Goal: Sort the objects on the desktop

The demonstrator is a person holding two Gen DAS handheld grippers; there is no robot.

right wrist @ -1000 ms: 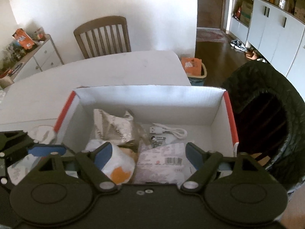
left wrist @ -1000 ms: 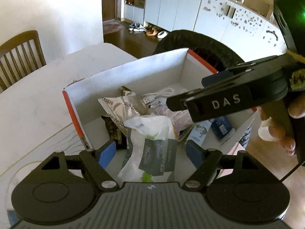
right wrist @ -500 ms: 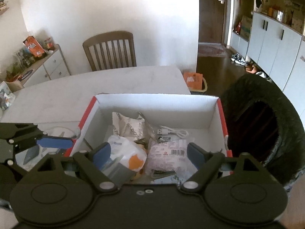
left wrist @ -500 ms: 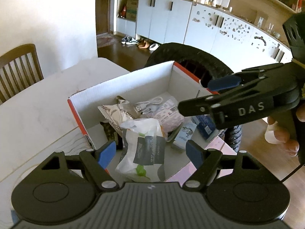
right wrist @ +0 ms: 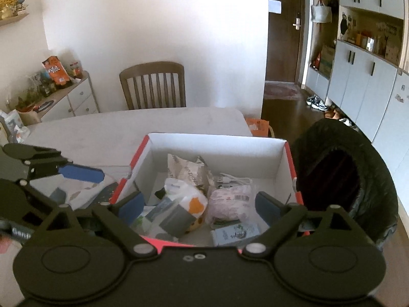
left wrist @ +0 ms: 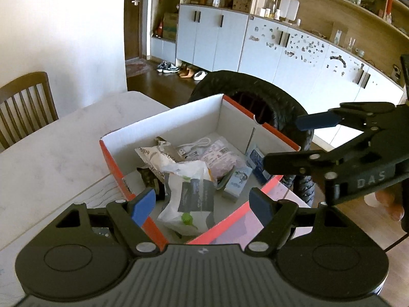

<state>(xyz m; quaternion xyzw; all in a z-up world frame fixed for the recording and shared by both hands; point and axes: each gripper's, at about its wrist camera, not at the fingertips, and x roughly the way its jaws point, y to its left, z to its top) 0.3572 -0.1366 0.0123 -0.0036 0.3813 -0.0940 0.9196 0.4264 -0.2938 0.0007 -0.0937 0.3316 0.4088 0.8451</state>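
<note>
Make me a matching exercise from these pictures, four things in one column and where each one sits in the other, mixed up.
1. white USB cable
2. pink packet
3. wooden chair
4. black bin

A. beyond the table's far edge
B. near the box's far wall
C. outside the box, on its right
D. middle of the box, beside the white bag

Pairs: 1-B, 2-D, 3-A, 4-C

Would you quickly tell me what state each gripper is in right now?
Left gripper: open, holding nothing, above the box.
Right gripper: open, holding nothing, also above the box.
</note>
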